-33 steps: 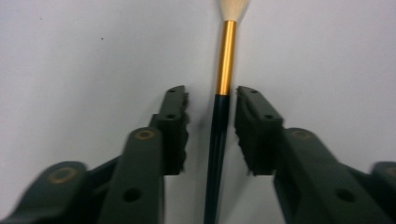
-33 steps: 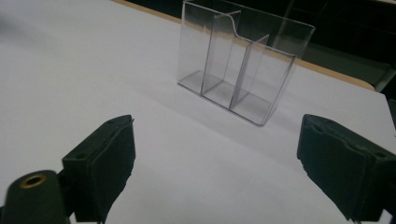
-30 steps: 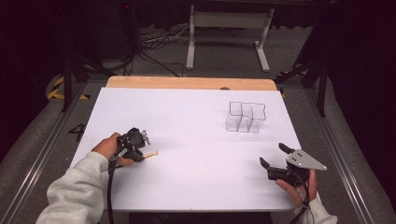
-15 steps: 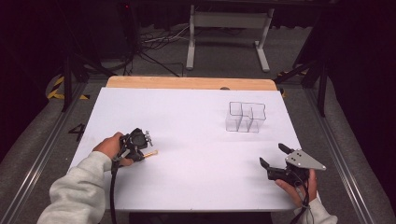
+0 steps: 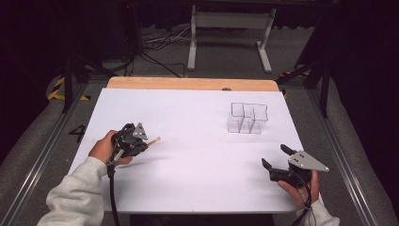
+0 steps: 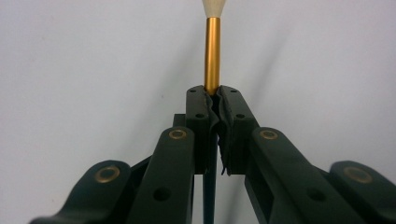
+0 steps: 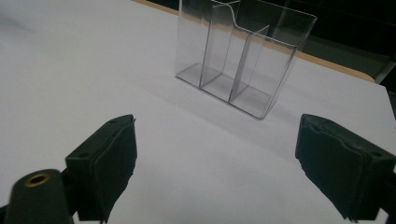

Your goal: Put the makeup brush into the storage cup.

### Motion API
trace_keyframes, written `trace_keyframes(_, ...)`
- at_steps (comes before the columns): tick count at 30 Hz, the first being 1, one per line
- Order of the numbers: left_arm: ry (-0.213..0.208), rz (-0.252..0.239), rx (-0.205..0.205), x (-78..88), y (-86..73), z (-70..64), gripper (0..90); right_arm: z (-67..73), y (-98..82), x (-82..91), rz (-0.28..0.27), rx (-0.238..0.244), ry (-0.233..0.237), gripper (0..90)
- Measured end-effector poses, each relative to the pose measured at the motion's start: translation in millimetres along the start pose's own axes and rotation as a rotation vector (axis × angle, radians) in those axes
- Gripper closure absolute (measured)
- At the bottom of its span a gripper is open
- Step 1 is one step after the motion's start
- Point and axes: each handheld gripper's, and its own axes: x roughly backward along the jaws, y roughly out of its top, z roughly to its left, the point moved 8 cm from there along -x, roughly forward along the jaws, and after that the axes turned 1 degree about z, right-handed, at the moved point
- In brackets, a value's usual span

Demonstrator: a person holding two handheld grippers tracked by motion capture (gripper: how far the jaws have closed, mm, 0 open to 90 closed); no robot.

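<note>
Nearest in the left gripper view: the left gripper (image 6: pixel 212 93) w/ jaws pressed tight on a slim stick-like tool (image 6: pixel 212 51) — gold metal tube, cream-coloured flared tip at the far end, dark lower shaft running down btwn the jaws; prob. a small brush, but can't tell for sure; tool juts straight out past the fingertips, in line w/ the jaws, white tabletop (image 6: pixel 93 56) behind it; in the high view the same gripper (image 5: pixel 141 142) sits at the table's left, near edge, tool (image 5: pixel 154 140) pointing right, its tip clear of the jaws.

Right gripper (image 5: pixel 276 156) at the near right corner; jaws wide apart, nothing btwn them; well apart from the tool.

Farther off — clear plastic organiser (image 7: pixel 243 56) w/ three compartments, upright on the table, straight ahead of the right gripper's jaws; well apart from the left gripper too.
</note>
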Motion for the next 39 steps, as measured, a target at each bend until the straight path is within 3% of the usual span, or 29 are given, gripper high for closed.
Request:
trace_keyframes(7,0.018,-0.179,0.029,15.5,15.2,3.1,83.6,-0.7,0.2,-0.4,-0.004,-0.003,-0.002,13.5)
trace_keyframes(14,0.029,-0.323,0.076,27.4,22.5,6.7,83.6,-2.4,0.7,0.1,-0.006,-0.005,-0.007,13.5)
trace_keyframes(16,0.035,-0.335,0.078,28.5,23.1,7.4,83.5,-2.5,0.8,0.0,-0.007,-0.006,-0.006,13.5)
trace_keyframes(18,0.038,-0.389,0.087,32.8,25.4,7.7,83.6,-2.3,0.8,0.0,-0.006,-0.005,-0.007,13.5)
trace_keyframes(23,0.038,-0.465,0.087,38.9,31.4,5.5,83.6,-2.7,1.0,-0.1,-0.009,-0.008,-0.005,13.5)
trace_keyframes(24,0.040,-0.509,0.094,42.0,35.4,4.3,83.6,-2.8,1.1,-0.1,-0.010,-0.008,-0.006,13.5)
trace_keyframes(25,0.040,-0.509,0.094,42.0,35.4,4.3,83.6,-2.8,1.1,-0.1,-0.010,-0.008,-0.006,13.5)
trace_keyframes(29,0.019,-0.583,0.100,44.3,45.1,-0.7,83.6,-1.7,2.6,-0.3,-0.024,-0.016,0.010,13.5)
trace_keyframes(39,-0.013,-0.683,0.102,39.6,64.9,-5.5,83.6,-0.1,10.0,-7.2,-0.058,-0.035,0.025,13.1)
